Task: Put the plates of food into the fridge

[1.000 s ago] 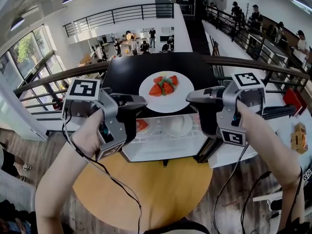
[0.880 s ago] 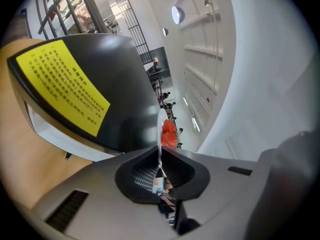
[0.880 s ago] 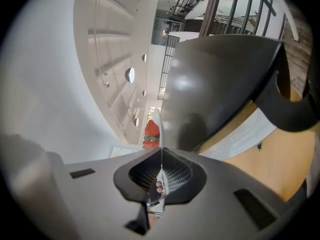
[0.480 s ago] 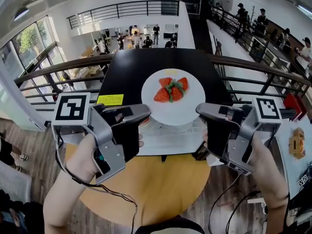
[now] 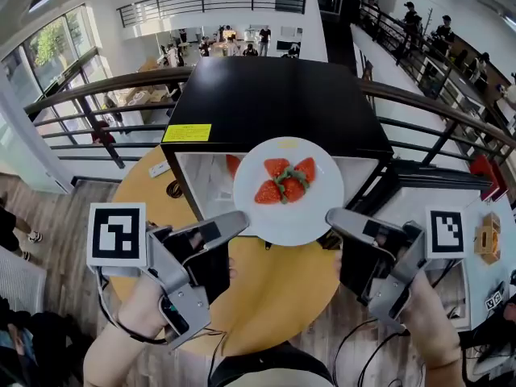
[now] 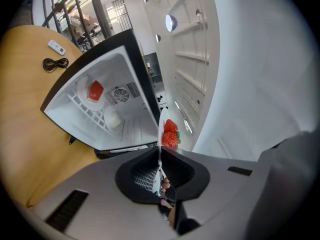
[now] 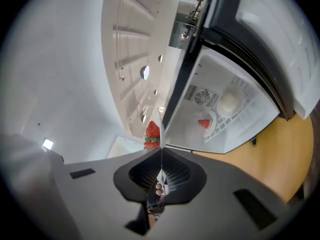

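1. Left gripper (image 5: pixel 239 221): jaws, just drawn tighter, pinch the plate (image 5: pixel 290 220) at its left rim.
2. Right gripper (image 5: pixel 332 216) pinches the right rim.
3. The plate, bearing strawberries (image 5: pixel 286 180), hangs over the table (image 5: pixel 274 297), before the open fridge (image 5: pixel 274 95).

The plate (image 5: pixel 288 216) is plain white, and the strawberries (image 5: pixel 286 180) on it are bright red with green leaf caps. The fridge (image 5: pixel 274 95) is black outside and white inside, with a yellow label (image 5: pixel 186 133) at the front left corner of its top. An inner plate (image 6: pixel 82 92), also white, carries a red slice (image 6: pixel 95 90). The round worktop (image 5: pixel 274 305) is honey-yellow wood. The left marker cube (image 5: pixel 118 235) and right marker cube (image 5: pixel 446 234) show black squares on white.
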Demonstrator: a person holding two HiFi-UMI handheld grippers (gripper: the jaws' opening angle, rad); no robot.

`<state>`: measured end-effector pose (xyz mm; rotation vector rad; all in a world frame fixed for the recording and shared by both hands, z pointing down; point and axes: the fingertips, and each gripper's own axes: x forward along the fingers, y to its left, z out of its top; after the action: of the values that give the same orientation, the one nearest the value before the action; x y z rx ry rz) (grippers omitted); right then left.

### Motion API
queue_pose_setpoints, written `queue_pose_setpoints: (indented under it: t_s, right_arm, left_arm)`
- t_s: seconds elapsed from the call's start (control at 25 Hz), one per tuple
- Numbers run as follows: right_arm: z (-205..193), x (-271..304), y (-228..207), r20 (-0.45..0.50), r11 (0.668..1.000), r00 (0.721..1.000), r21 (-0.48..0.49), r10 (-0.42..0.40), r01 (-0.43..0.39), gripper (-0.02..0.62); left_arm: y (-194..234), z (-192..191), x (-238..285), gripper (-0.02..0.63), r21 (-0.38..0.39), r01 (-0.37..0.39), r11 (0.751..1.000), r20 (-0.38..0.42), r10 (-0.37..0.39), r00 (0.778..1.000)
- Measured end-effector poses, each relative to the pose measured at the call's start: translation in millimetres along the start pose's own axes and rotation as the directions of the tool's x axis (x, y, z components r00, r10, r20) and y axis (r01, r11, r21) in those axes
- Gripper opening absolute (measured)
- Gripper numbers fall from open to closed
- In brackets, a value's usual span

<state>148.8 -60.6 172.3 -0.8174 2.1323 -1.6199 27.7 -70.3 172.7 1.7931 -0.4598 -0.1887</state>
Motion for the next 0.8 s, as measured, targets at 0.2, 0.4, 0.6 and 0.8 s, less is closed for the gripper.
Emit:
queue_pose_setpoints:
  t_s: [0.2, 0.4, 0.6, 0.8]
  right_arm:
    - [-42.5, 0.1, -32.1, -0.031, 1.0, 0.999, 0.008, 0.02, -0.02, 0.017]
    - [-77.4, 4.7, -74.3, 0.007, 0.999, 0.999, 0.04, 0.033, -0.033, 0.017]
    - [-94.0, 7.3, -118.0, 0.056, 0.992, 0.998, 0.125, 0.008, -0.015, 0.017]
    - [-97.8, 9.9, -155.7, 0.07, 0.992, 0.997, 0.128, -0.021, 0.011, 0.017]
  left_arm:
    - [42.2, -33.5, -21.6, 0.021, -0.067, -0.007, 0.998, 0.02, 0.009, 1.0]
    - [94.1, -56.4, -35.2, 0.021, -0.108, -0.03, 0.994, 0.054, 0.036, 0.998]
    - [129.2, -63.3, -35.9, 0.021, -0.097, -0.069, 0.993, 0.116, 0.08, 0.99]
    - [163.1, -69.1, -28.0, 0.021, -0.091, -0.112, 0.989, 0.166, 0.126, 0.978]
